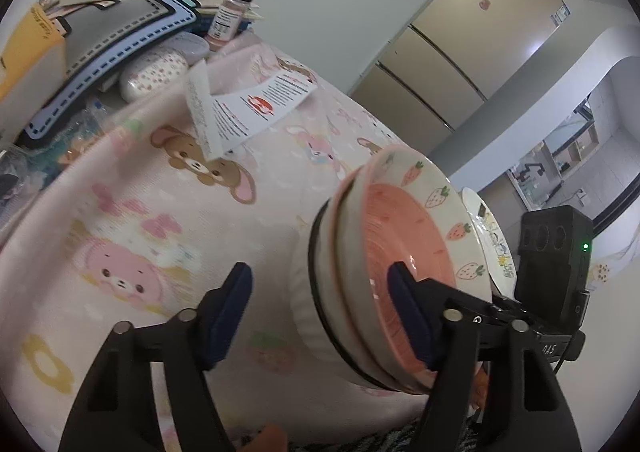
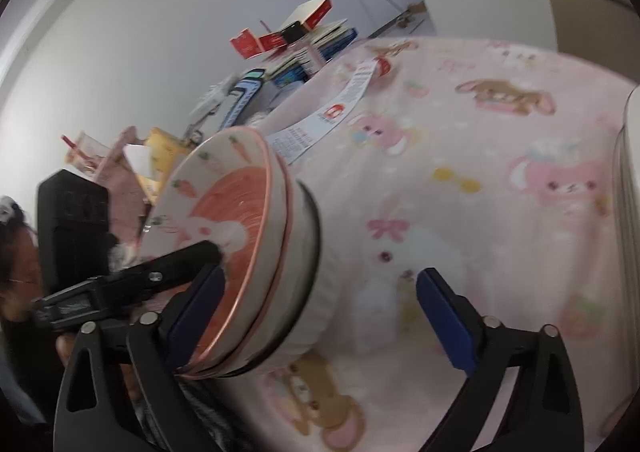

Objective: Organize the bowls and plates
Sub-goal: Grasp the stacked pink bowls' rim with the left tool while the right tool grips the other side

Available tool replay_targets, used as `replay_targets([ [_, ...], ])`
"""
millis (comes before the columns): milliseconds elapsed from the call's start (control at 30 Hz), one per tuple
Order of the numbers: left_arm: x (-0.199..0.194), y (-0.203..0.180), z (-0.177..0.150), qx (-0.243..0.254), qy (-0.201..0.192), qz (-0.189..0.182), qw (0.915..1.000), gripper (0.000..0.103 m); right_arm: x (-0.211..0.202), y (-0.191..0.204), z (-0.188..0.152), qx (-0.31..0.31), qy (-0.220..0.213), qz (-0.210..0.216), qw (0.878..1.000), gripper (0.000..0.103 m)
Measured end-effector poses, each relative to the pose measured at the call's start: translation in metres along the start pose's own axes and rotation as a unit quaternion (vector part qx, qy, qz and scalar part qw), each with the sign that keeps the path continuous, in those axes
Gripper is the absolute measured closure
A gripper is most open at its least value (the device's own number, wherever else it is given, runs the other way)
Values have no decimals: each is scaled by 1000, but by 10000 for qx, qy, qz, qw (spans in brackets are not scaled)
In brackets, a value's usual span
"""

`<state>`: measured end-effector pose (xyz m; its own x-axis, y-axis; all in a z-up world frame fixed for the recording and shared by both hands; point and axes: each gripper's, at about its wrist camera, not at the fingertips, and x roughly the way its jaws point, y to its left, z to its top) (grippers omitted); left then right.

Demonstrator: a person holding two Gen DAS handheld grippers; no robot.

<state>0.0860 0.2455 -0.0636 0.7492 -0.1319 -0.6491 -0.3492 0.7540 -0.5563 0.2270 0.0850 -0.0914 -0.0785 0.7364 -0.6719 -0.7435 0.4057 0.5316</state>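
a stack of bowls (image 1: 392, 272) sits on the table, on a pink cartoon-print blanket (image 1: 160, 211) that covers it. the top bowl (image 2: 224, 219) has a coral-pink inside and a cream rim printed with strawberries and carrots; a second bowl like it nests below, and under those is a white bowl with a dark rim (image 2: 312, 284). just past the stack, in the left wrist view, a white plate with a cartoon print (image 1: 492, 240) lies close by.

the left gripper (image 1: 320, 316) and the right gripper (image 2: 320, 316) come at the stack from opposite sides. on each, one blue finger pad reaches over the rim into the top bowl while the other finger stands out over the blanket, well clear of the outer wall. so both sets of fingers are open around the rim and neither is gripping yet; i see no pad pressing on ceramic.

to do this well, i'd say each hand should settle lower so the pads bite the wall and not just the lip, then close evenly on both sides. if only the top bowl is meant to lift, the outer fingers must catch its rim alone. the blanket is soft, so the stack may rock.

a folded leaflet (image 1: 256, 107) lies farther back, and a spice bottle (image 1: 232, 11) stands among clutter at the table's far end.
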Motion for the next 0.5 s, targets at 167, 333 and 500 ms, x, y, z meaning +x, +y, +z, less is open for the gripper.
replay_targets([
  [167,2,9,-1,-419,55,-465,9980,48,-2,0,-2,138,-30,411,9991,28],
  [333,-1,7,-2,-381,-61,-428,9983,51,-8,12,-2,-69,-242,273,9993,44],
  [500,-2,7,-2,-306,-59,-475,9984,52,0,-5,-3,497,-55,787,9956,41],
])
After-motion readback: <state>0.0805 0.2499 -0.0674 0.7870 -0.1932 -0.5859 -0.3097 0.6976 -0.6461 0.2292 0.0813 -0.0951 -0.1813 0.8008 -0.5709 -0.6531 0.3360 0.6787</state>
